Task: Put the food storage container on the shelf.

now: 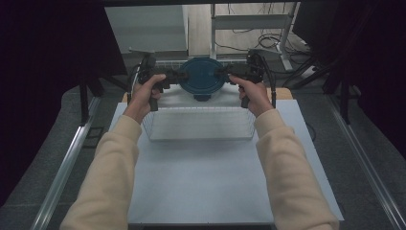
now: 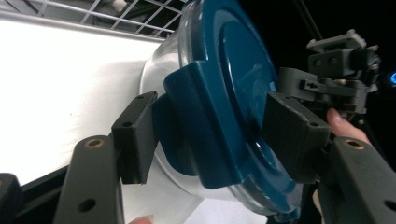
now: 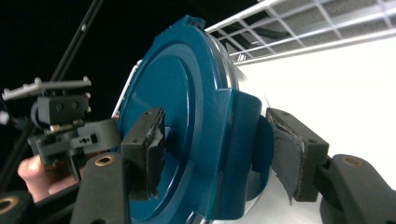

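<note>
High view: the left gripper [image 1: 178, 76] and right gripper [image 1: 225, 73] flank a round container [image 1: 203, 76] beyond the wire basket [image 1: 198, 123] on the table [image 1: 215, 182].

Left gripper view: its jaws sit around one blue latch [image 2: 187, 121], a little apart.

Right gripper view: its jaws sit around the other latch [image 3: 243, 140], not yet tight. The step looks like working the latches; next, both must squeeze and pull evenly.

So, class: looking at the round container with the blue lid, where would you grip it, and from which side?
Grip the blue lid at its side clip tabs, coming in level from left and right. The tabs jut past the clear round container, giving flat faces. The left gripper and right gripper straddle them.
</note>
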Demonstrator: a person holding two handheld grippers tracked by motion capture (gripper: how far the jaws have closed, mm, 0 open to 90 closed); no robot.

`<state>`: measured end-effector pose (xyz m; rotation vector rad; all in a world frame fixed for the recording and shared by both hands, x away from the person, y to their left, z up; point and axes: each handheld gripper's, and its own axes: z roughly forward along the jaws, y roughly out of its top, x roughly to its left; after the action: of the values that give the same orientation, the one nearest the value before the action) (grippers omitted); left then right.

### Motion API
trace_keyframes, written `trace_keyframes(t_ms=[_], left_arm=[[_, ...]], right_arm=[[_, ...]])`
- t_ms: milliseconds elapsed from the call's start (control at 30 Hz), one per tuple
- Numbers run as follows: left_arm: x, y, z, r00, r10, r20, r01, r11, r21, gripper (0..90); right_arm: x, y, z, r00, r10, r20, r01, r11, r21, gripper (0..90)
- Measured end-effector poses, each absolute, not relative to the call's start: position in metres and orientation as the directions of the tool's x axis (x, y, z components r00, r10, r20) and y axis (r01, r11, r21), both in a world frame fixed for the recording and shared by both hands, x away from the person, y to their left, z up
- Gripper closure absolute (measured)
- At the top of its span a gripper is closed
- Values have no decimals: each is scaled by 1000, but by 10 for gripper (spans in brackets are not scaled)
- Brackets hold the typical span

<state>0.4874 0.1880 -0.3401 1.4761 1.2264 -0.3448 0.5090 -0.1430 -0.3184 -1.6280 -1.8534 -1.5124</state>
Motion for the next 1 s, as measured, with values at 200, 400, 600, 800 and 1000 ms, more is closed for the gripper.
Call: trace_keyframes(t_ms=[200,400,600,800,1000], left_arm=[[491,188,-345,408,472,-781,817,193,543,369],[489,184,-344,410,486,-772,809,198,554,334],[476,182,-334,438,591,-677,735,198,649,217],[455,191,-324,477,637,-606,671,181,719,214],[432,194,-322,512,673,-534,622,139,771,224]], right_arm=[[512,-143,-324,-305,578,757,845,-202,494,393],[508,-140,-324,-300,589,750,837,-214,503,303],[491,-131,-308,-370,709,600,732,-175,658,165],[473,-142,-296,-454,758,468,638,-90,765,144],[453,-160,-297,-556,749,359,579,39,815,146]])
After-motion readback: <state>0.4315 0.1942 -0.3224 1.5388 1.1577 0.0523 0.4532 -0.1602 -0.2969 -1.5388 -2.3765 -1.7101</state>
